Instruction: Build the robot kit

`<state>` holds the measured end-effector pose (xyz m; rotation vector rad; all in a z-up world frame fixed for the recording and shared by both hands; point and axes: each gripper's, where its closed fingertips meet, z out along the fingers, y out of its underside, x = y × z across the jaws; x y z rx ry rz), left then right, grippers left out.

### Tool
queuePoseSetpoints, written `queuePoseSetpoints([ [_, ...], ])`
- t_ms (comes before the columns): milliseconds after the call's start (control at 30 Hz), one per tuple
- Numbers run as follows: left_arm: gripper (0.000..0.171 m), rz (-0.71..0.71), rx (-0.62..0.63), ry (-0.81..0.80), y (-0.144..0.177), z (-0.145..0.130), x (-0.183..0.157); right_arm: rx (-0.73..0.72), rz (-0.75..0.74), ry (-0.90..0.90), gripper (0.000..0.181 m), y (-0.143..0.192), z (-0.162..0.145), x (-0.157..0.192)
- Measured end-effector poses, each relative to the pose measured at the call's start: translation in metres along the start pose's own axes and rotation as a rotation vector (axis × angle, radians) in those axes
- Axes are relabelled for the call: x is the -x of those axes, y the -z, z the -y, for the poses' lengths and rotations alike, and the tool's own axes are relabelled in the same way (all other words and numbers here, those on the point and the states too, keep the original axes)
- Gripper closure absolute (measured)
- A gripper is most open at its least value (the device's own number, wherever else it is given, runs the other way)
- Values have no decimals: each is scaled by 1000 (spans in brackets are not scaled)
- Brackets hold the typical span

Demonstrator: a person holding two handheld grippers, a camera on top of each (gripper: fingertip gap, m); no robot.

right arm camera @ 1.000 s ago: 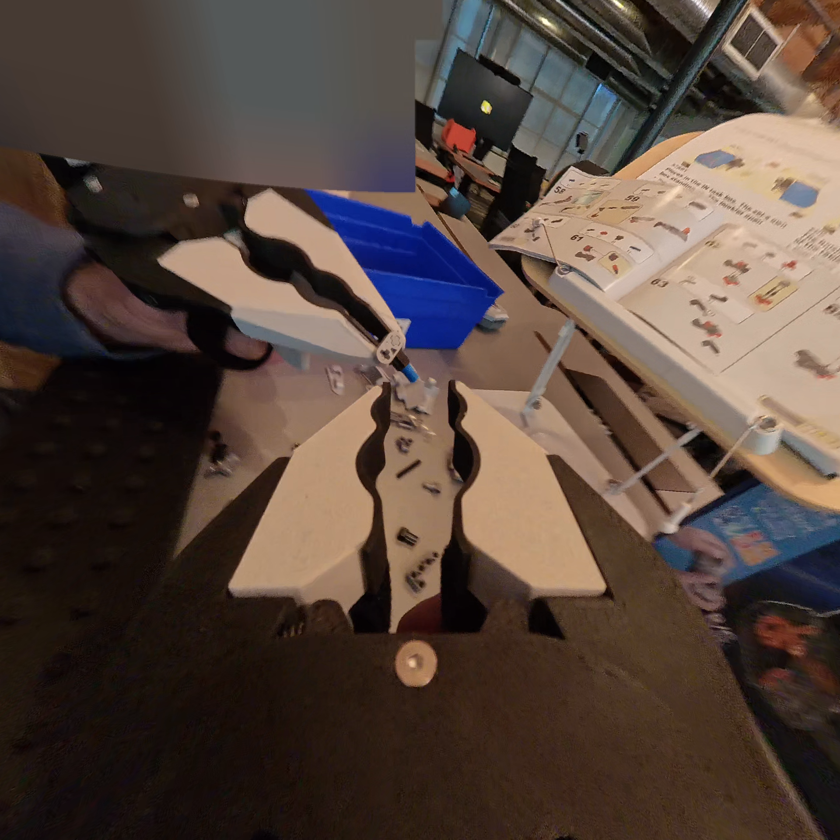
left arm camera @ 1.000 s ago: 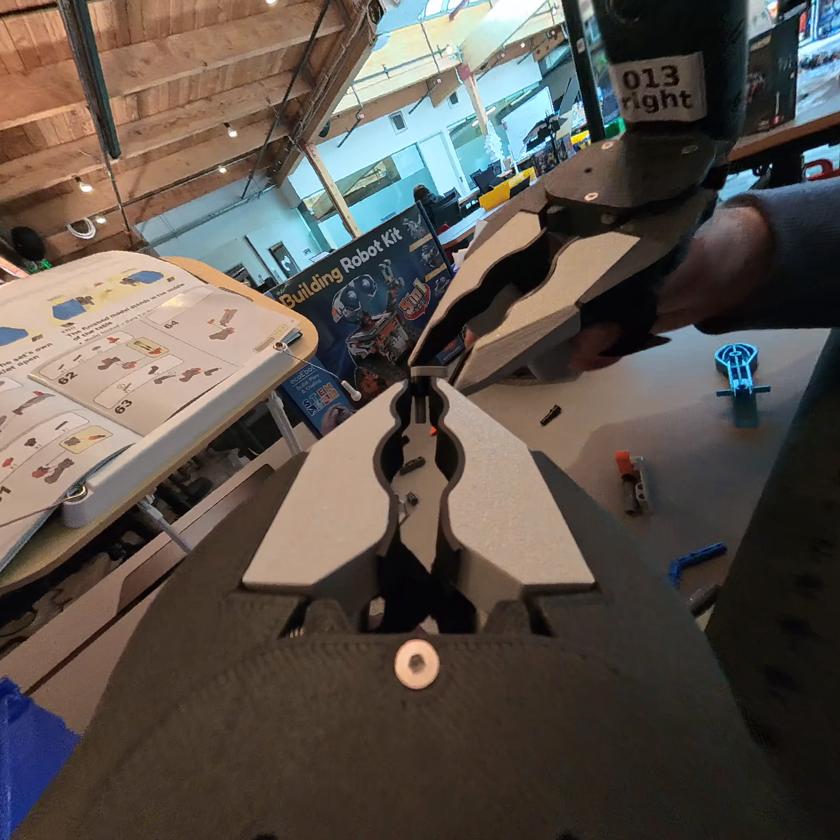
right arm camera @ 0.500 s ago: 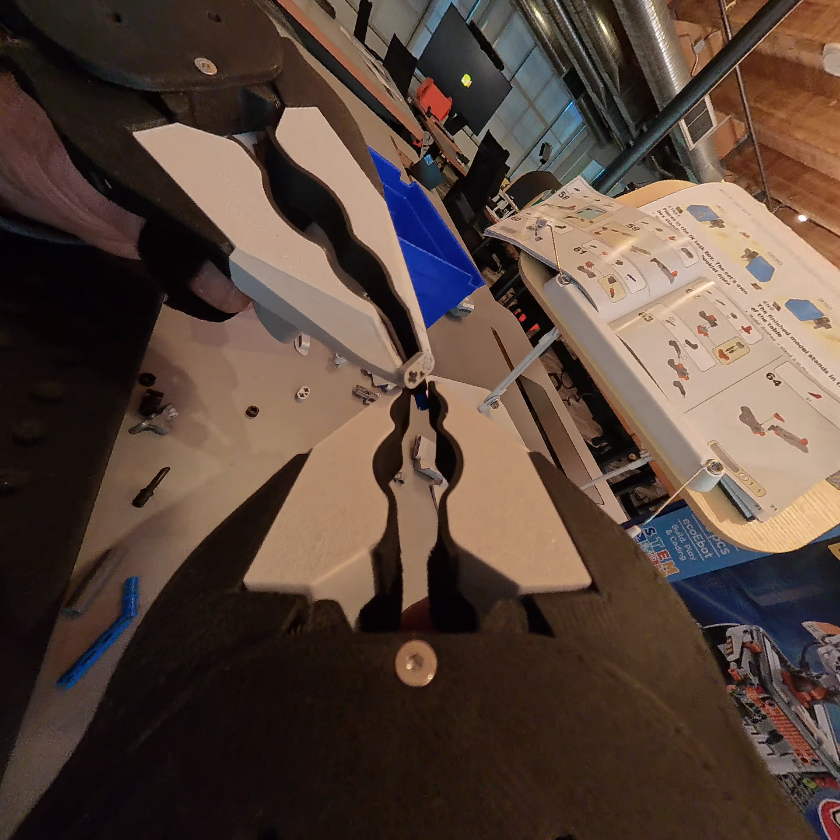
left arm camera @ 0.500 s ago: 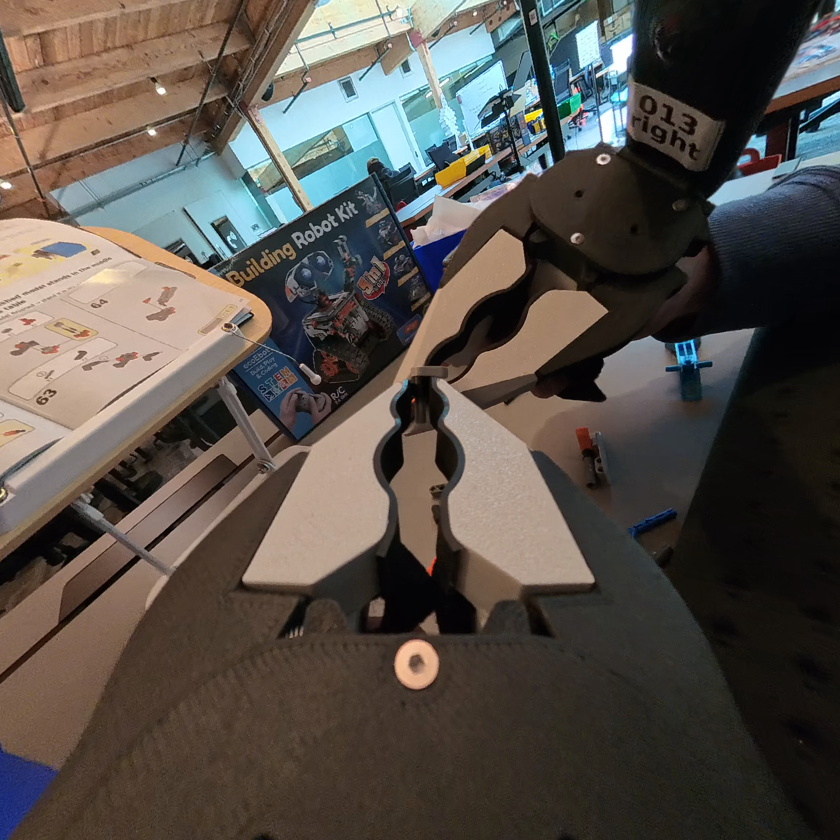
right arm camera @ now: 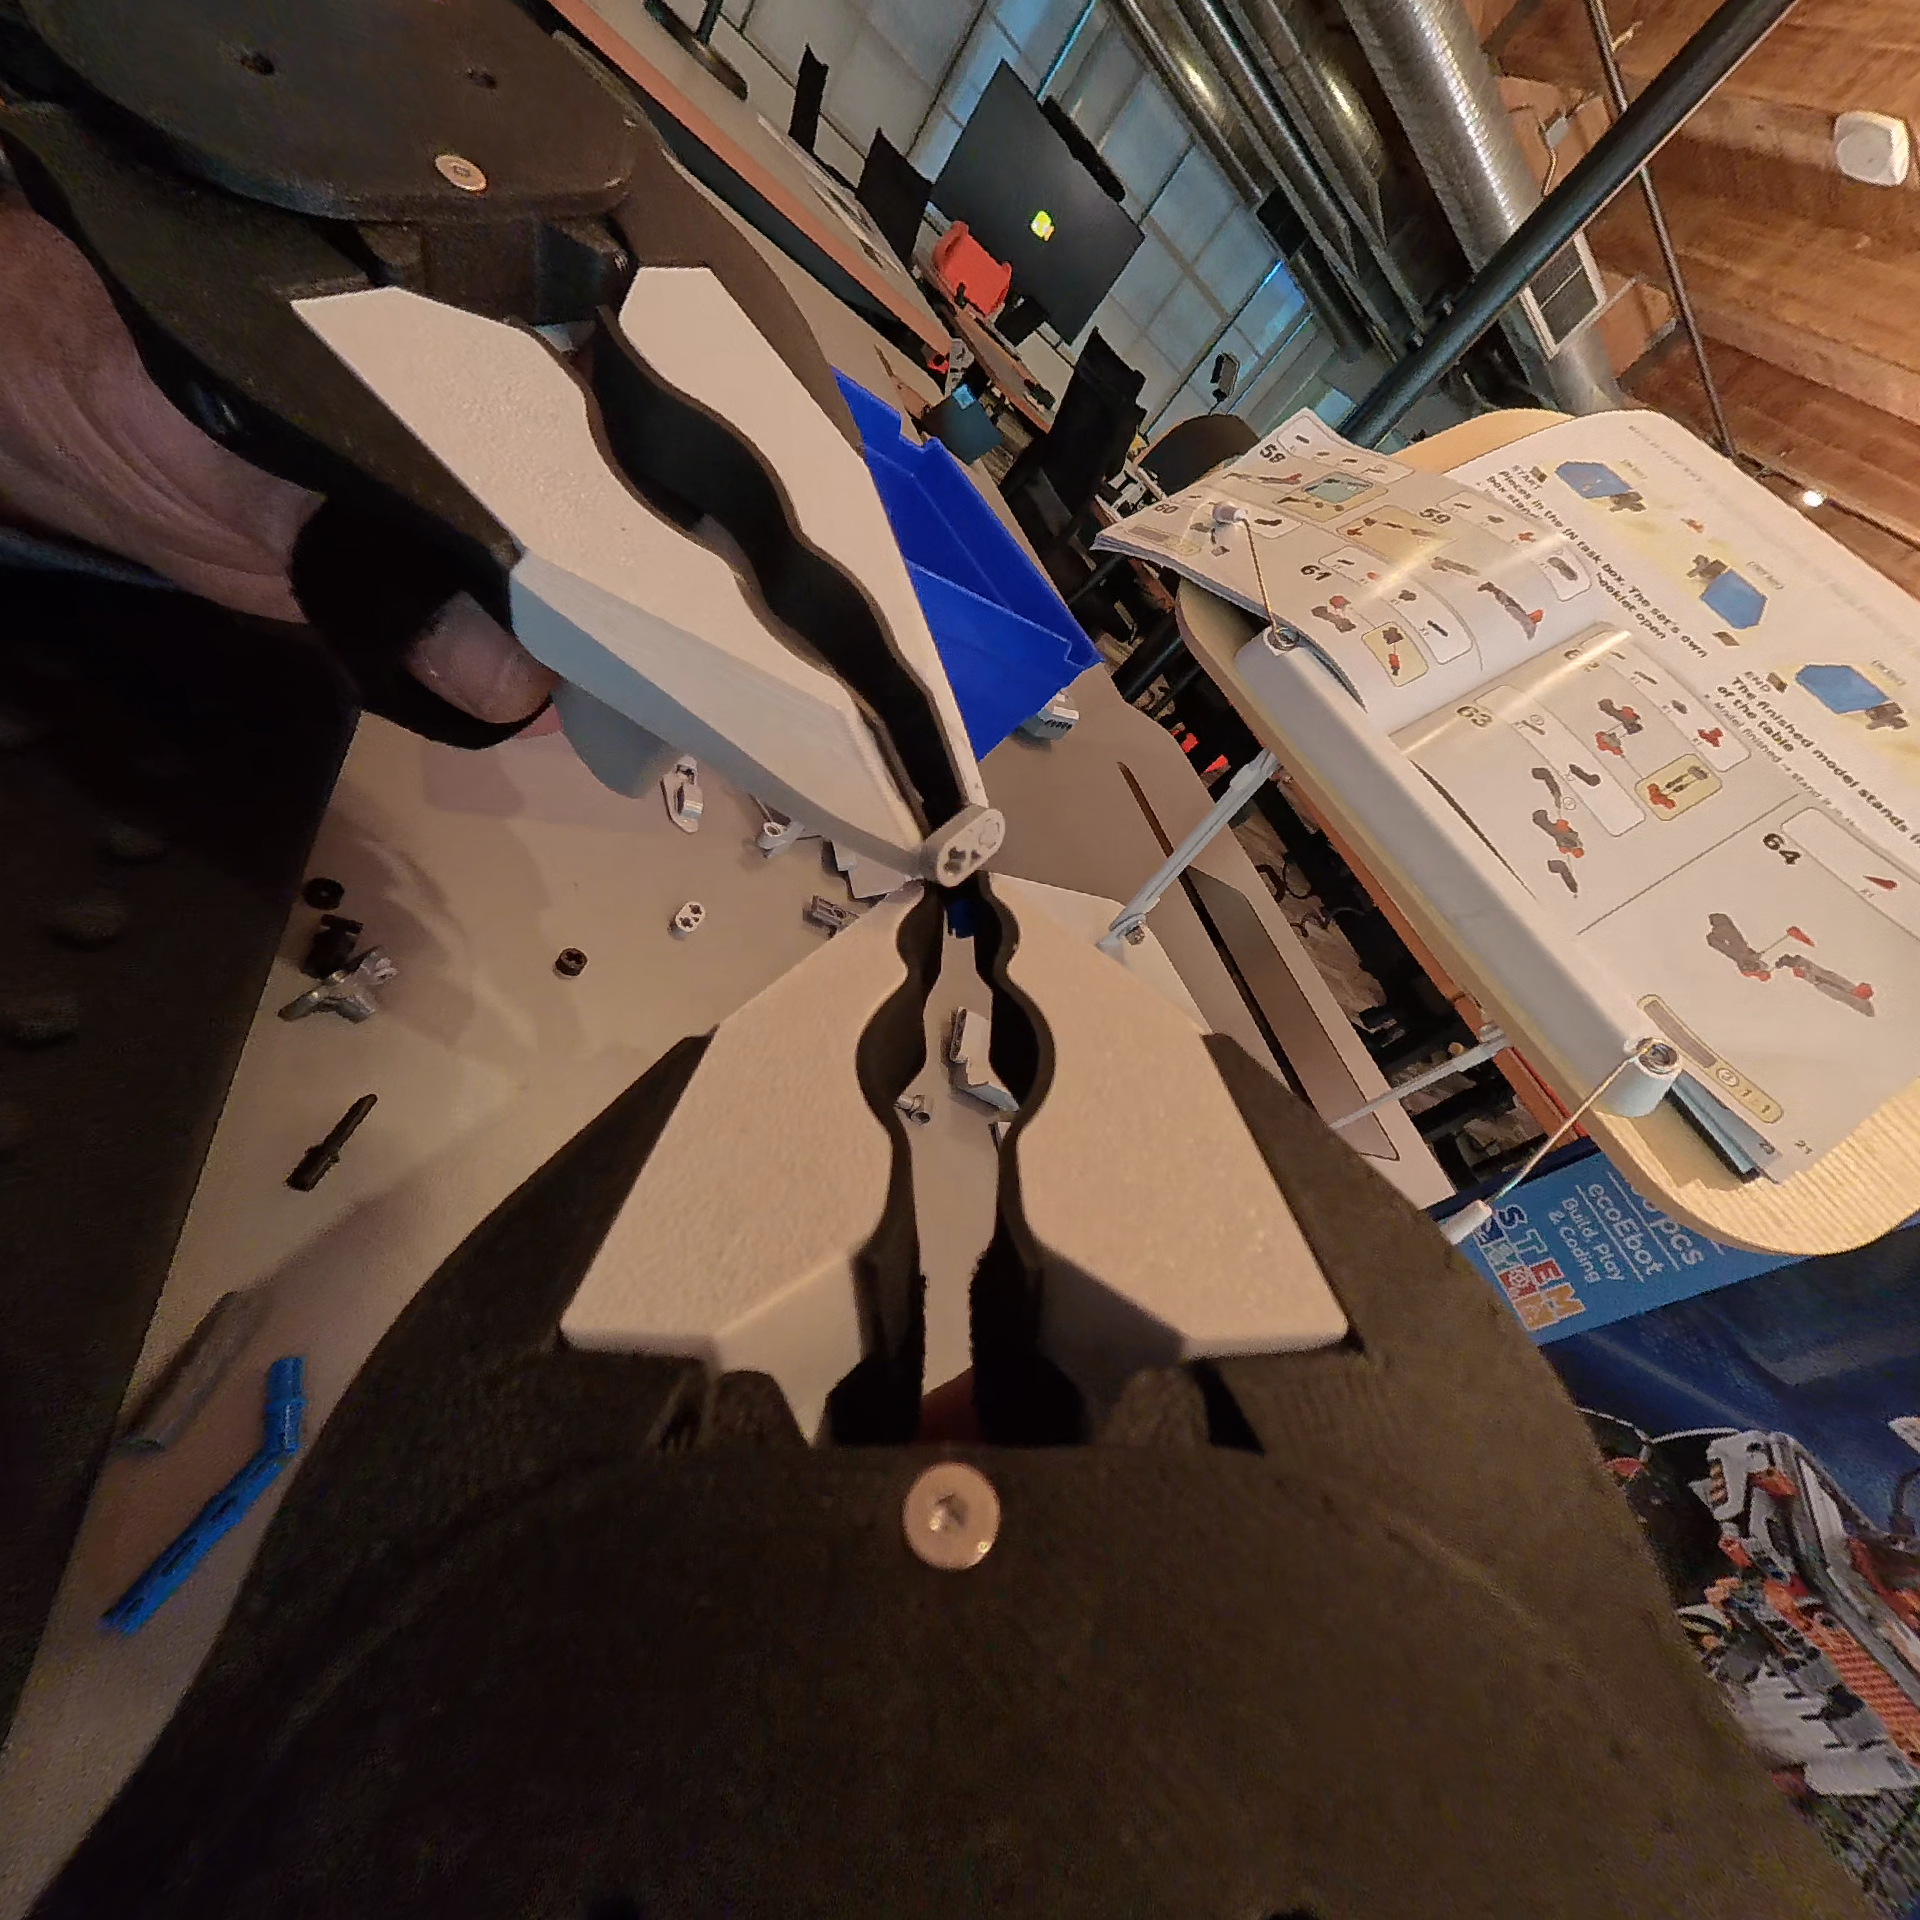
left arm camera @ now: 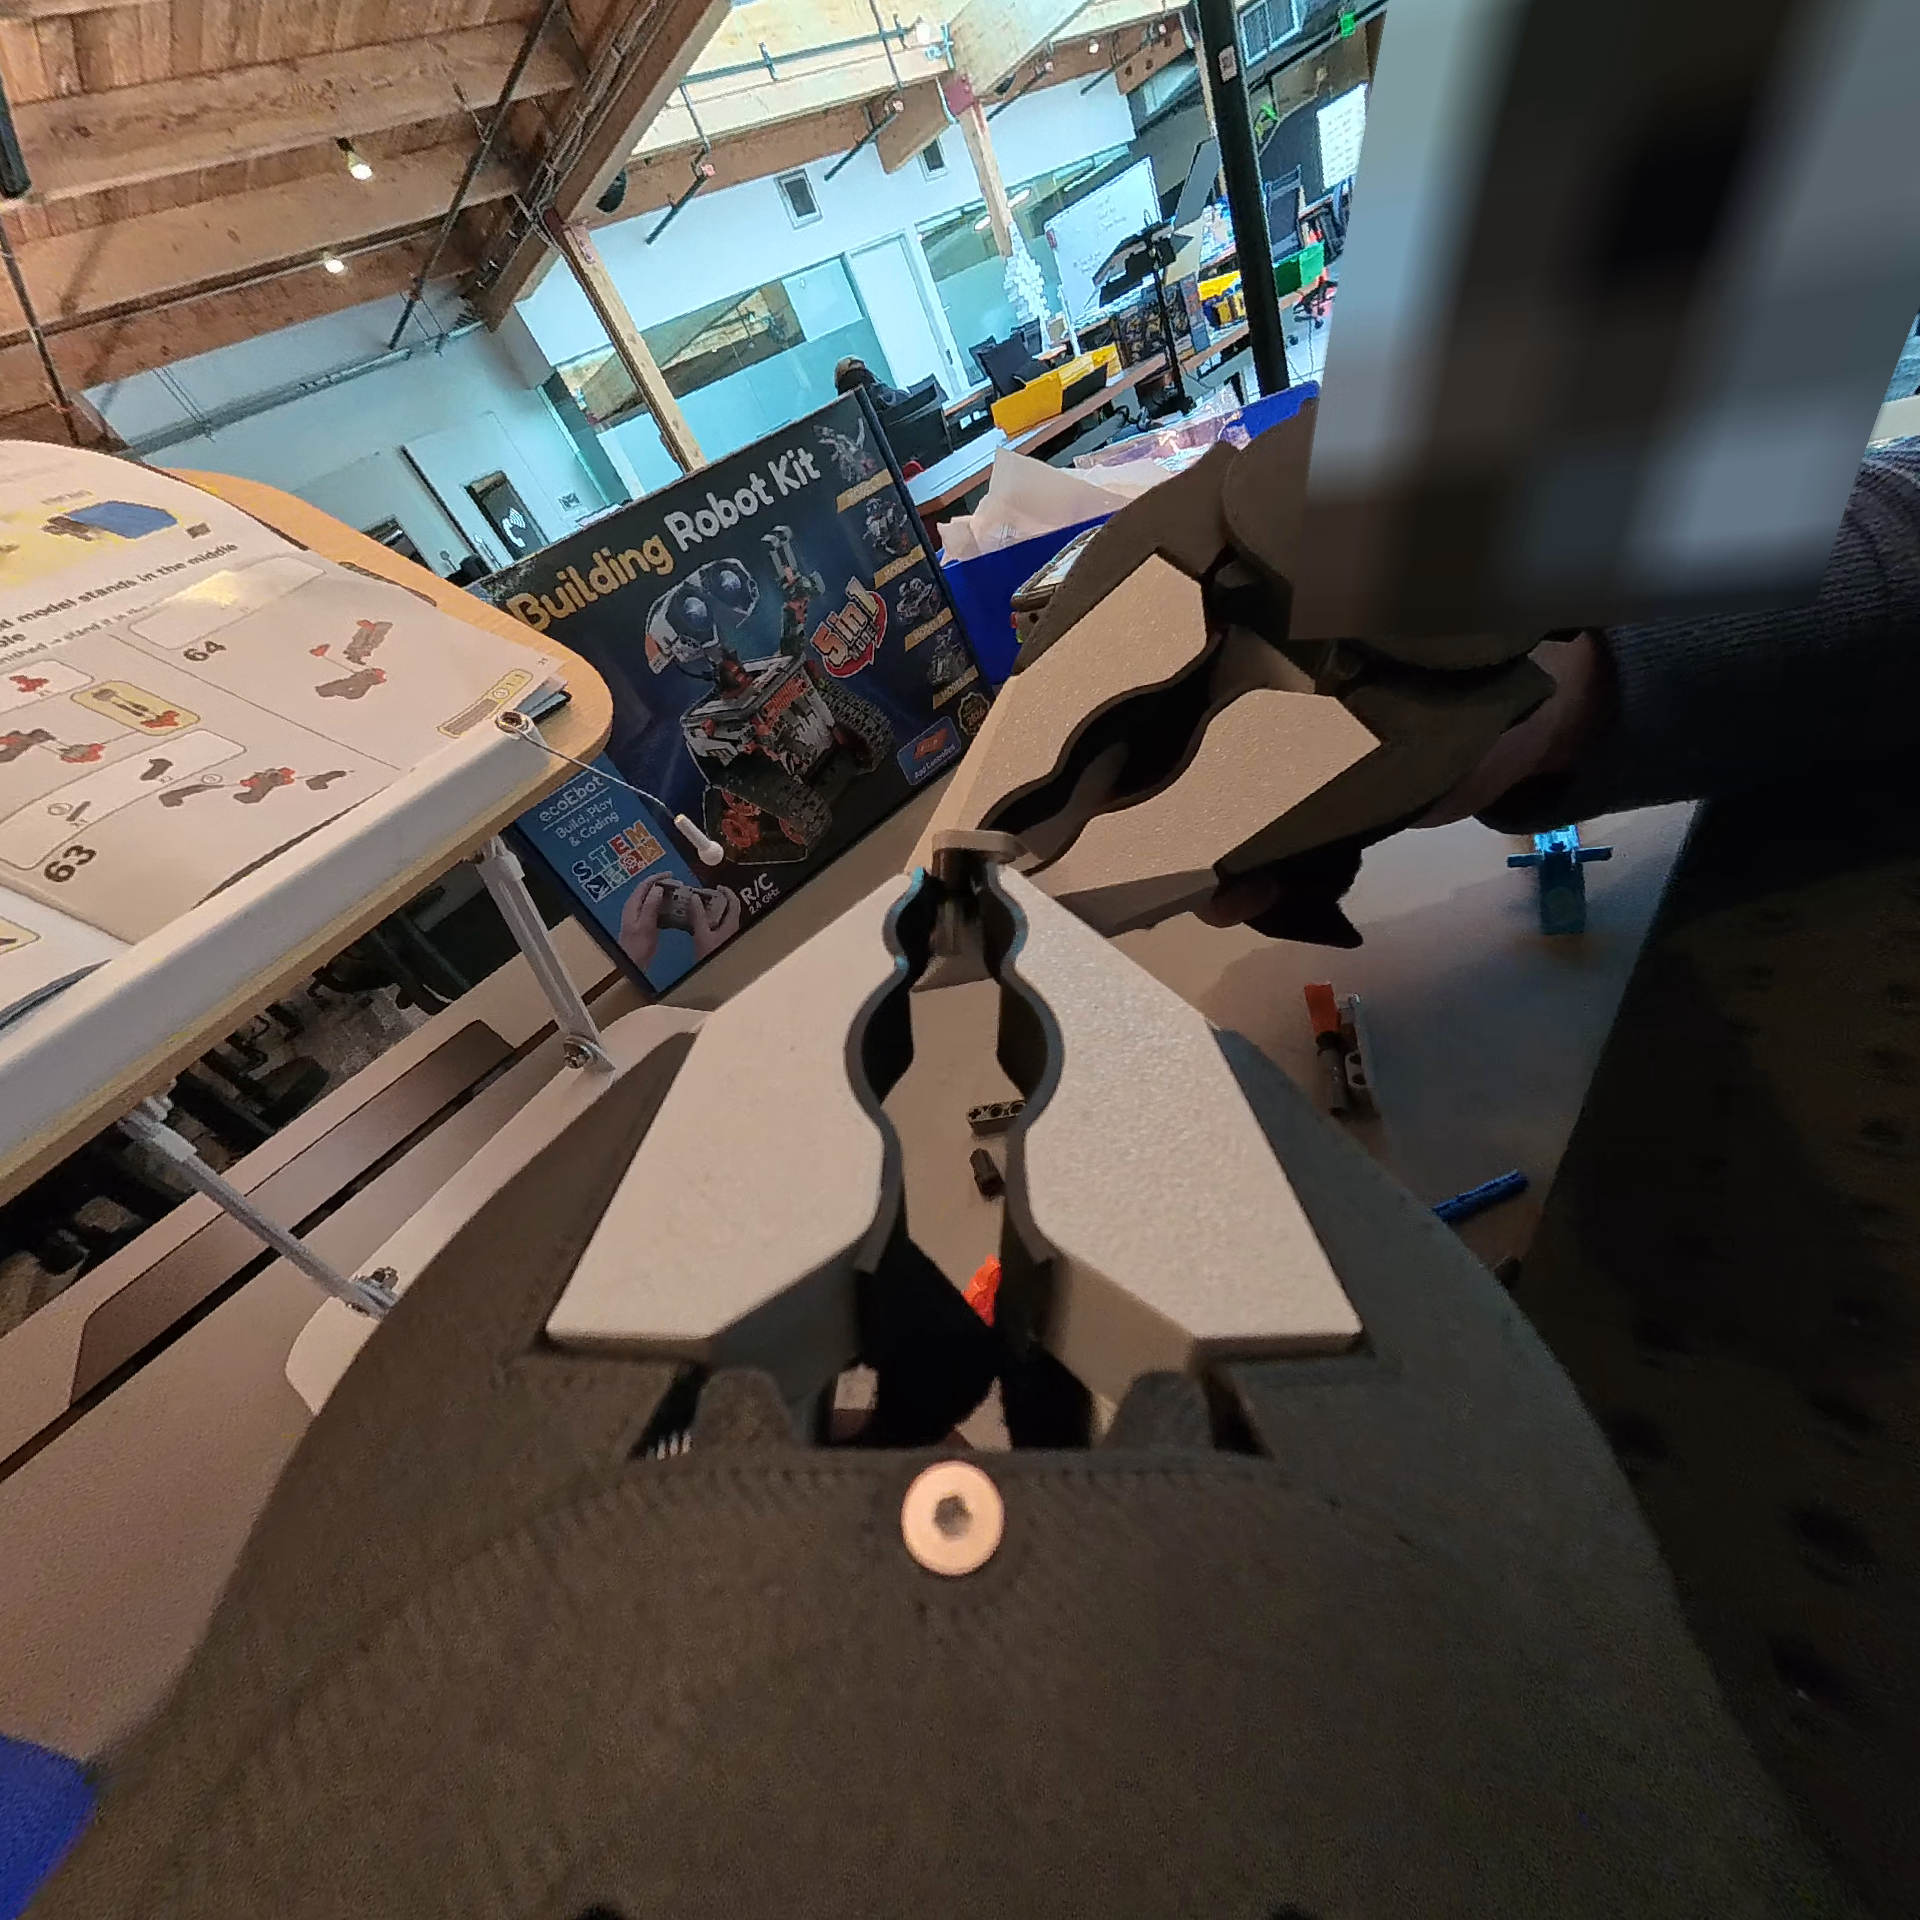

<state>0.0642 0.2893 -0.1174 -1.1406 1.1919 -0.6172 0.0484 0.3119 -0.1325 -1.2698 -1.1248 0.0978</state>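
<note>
Grey connector (right arm camera: 966, 840) is held clear of the table (right arm camera: 468, 831) at the tips of the left gripper (left arm camera: 951, 883), whose jaws are drawn narrow on it. A small blue pin (right arm camera: 958, 918) is pinched in the nearly closed right gripper (right arm camera: 961, 912) and set end-on against the connector, so the two pieces are met but not shown to be joined. Whether the pin is entered in one of the connector's holes cannot be told, since the contact is hidden by the fingertips in both views and most of the pin is covered; other small pieces are seen loose on the table.
</note>
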Motion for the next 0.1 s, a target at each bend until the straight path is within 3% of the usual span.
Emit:
queuePoseSetpoints([
  [100,161,2,-5,11,1,1,1,-8,-7,-35,179,1,-1,-4],
])
